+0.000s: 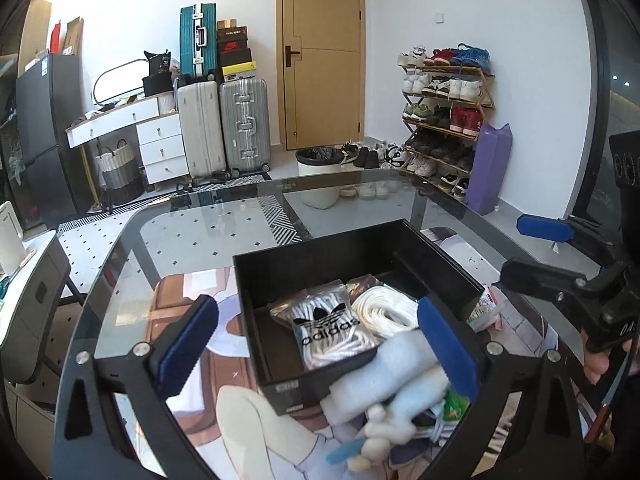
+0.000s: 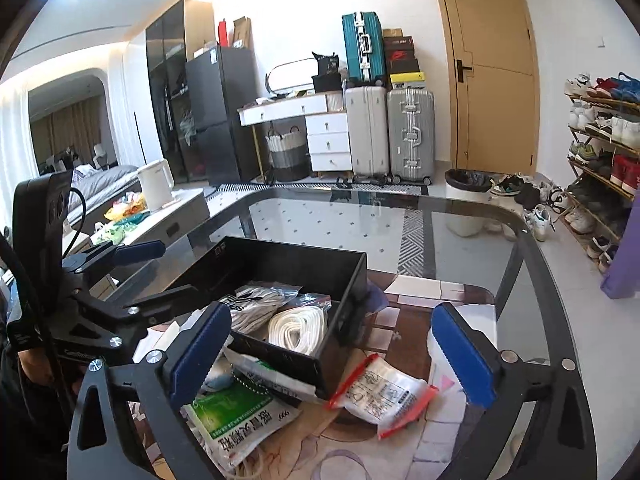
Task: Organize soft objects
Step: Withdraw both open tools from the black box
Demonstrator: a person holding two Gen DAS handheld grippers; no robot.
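Observation:
A black open box (image 1: 436,264) (image 2: 344,272) stands on the glass table. Inside lie an adidas bag of white laces (image 1: 332,328) (image 2: 252,308) and a coil of white cord (image 1: 384,312) (image 2: 298,328). My left gripper (image 1: 320,344) is open in front of the box. A white plush toy (image 1: 400,392) lies at the box's near corner, by the right finger. My right gripper (image 2: 332,354) is open over a green-and-white packet (image 2: 236,420) and a red-edged clear bag (image 2: 384,392) lying by the box. The right gripper shows in the left wrist view (image 1: 532,252).
The glass table (image 1: 192,236) lies over a printed mat (image 1: 224,364). A white bin (image 1: 320,176), suitcases (image 1: 224,124), a shoe rack (image 1: 444,120) and a door (image 1: 324,52) stand beyond. A side table with a kettle (image 2: 156,184) is at left.

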